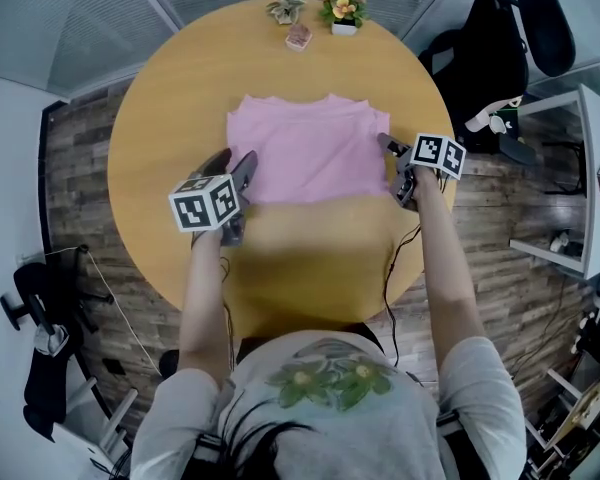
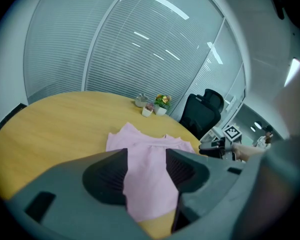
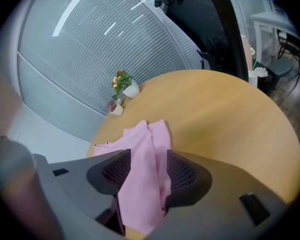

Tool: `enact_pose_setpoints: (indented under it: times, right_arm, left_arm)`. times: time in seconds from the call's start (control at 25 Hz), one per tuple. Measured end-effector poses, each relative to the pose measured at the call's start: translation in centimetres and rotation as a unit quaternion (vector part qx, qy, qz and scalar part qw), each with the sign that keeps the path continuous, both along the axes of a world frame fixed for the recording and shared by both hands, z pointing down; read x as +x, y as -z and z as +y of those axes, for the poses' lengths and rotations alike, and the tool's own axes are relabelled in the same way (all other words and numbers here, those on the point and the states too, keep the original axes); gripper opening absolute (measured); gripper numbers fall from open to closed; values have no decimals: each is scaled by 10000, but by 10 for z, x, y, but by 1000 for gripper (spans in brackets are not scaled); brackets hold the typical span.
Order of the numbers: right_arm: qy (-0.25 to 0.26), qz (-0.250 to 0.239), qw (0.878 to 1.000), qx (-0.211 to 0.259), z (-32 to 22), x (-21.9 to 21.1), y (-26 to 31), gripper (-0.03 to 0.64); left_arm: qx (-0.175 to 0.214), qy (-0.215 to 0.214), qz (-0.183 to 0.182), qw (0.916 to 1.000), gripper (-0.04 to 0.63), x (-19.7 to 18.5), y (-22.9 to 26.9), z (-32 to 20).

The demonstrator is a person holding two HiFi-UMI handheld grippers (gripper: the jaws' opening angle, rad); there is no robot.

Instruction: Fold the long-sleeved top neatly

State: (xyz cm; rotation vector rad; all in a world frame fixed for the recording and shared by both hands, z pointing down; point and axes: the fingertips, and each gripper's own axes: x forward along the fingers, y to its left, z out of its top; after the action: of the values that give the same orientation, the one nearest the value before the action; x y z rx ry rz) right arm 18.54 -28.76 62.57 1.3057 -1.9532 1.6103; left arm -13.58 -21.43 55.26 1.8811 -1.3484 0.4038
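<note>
A pink long-sleeved top [image 1: 305,148] lies folded into a flat rectangle on the round wooden table [image 1: 170,98]. My left gripper [image 1: 235,163] hovers at the top's near left corner, jaws apart. In the left gripper view the pink cloth [image 2: 150,184] shows in the gap between the jaws, and no pad presses on it. My right gripper [image 1: 392,166] is at the top's right edge, its jaws wide apart. The right gripper view shows the cloth [image 3: 145,154] lying loose between the ribbed pads [image 3: 182,174].
Two small potted plants [image 1: 342,10] [image 1: 285,8] and a little pink pot [image 1: 298,36] stand at the table's far edge. A black office chair [image 1: 490,58] and a white desk [image 1: 580,198] are off to the right. Bare wood lies between the top and me.
</note>
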Motion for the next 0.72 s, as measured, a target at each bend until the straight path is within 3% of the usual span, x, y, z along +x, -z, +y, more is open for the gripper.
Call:
enact_pose_setpoints:
  times: [0.32, 0.52, 0.72]
  right_arm:
    - [615, 519, 9967, 68, 33, -10, -25, 219]
    - [624, 799, 9947, 171, 45, -13, -37, 218]
    - [425, 1105, 9925, 296, 46, -6, -43, 133]
  left_arm:
    - [-175, -9, -175, 9997, 222, 8, -14, 22]
    - [-309, 42, -260, 9992, 222, 1, -22, 37]
    - [-387, 168, -236, 9988, 222, -7, -24, 49]
